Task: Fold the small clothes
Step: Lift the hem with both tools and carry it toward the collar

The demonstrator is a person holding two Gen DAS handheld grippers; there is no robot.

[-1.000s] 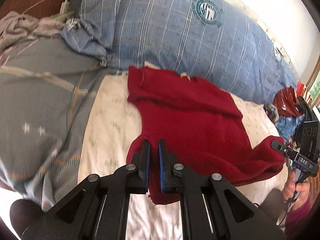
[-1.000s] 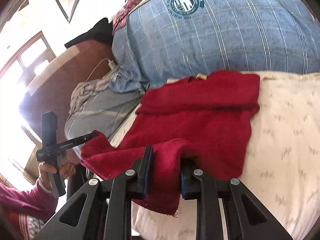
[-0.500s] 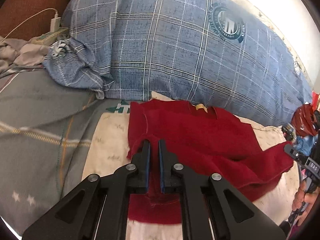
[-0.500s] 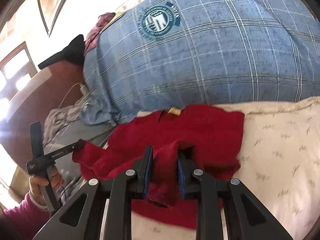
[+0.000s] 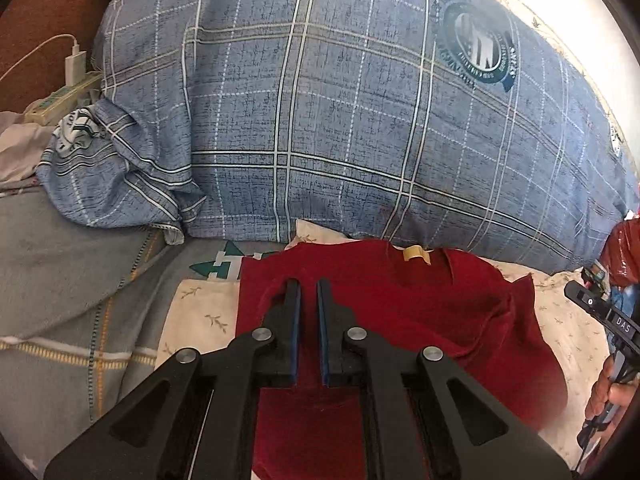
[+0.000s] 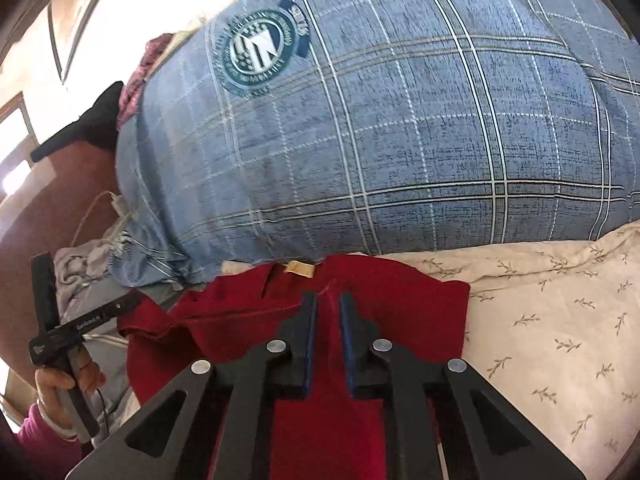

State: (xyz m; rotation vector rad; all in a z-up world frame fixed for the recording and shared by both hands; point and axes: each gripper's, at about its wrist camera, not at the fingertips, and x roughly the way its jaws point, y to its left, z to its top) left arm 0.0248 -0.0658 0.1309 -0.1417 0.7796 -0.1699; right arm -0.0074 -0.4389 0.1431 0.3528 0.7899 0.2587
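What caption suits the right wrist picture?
Right claw pinching a red top on a bed, blue checked pillow behind.

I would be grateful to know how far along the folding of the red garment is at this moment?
Done: the red garment lies doubled over, its hem up near the collar tag. In hand: the left gripper and right gripper each pinch that folded edge beside the blue plaid pillow. Left: release, flatten the bunched side, probably fold again.

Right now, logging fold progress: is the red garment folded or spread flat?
Folded: the red garment has its lower edge doubled up near the collar tag, pinched by the right gripper.
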